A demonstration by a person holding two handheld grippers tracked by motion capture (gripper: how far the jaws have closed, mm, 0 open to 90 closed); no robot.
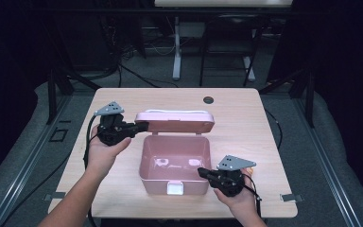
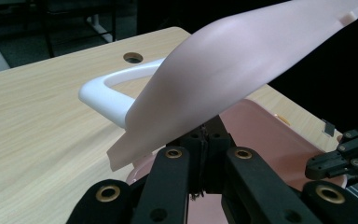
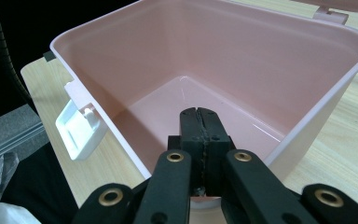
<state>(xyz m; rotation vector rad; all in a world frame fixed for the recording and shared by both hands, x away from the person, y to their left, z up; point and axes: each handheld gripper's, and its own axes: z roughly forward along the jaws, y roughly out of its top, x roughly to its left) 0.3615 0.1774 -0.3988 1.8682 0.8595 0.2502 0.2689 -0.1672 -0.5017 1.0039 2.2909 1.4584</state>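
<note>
1. Here, the left gripper (image 1: 139, 126) is closed on the left edge of the pink lid (image 1: 175, 121), holding it raised and tilted back over the rear of the pink box (image 1: 175, 163).
2. In the left gripper view its jaws are pressed together with no gap, their tips hidden under the lid's (image 2: 242, 65) lower edge, which they pinch.
3. The lid's white handle (image 2: 112, 91) sticks out behind it, above the wooden table (image 2: 37, 121).
4. The right gripper (image 1: 203, 173) sits at the box's front right corner, its jaws reaching over the rim.
5. In the right gripper view the jaws are squeezed tight against each other on the box's near wall (image 3: 303, 135), at the rim; the tips lie inside the box (image 3: 205, 60), and the wall passes under them.
6. The box stands in the middle of the table (image 1: 246, 109), open, with its white latch (image 1: 175, 188) on the front wall facing the person.
7. That latch (image 3: 79, 128) hangs open on the outer wall in the right gripper view.
8. The right gripper (image 2: 340, 156) also appears in the left gripper view, at the box's far side.
</note>
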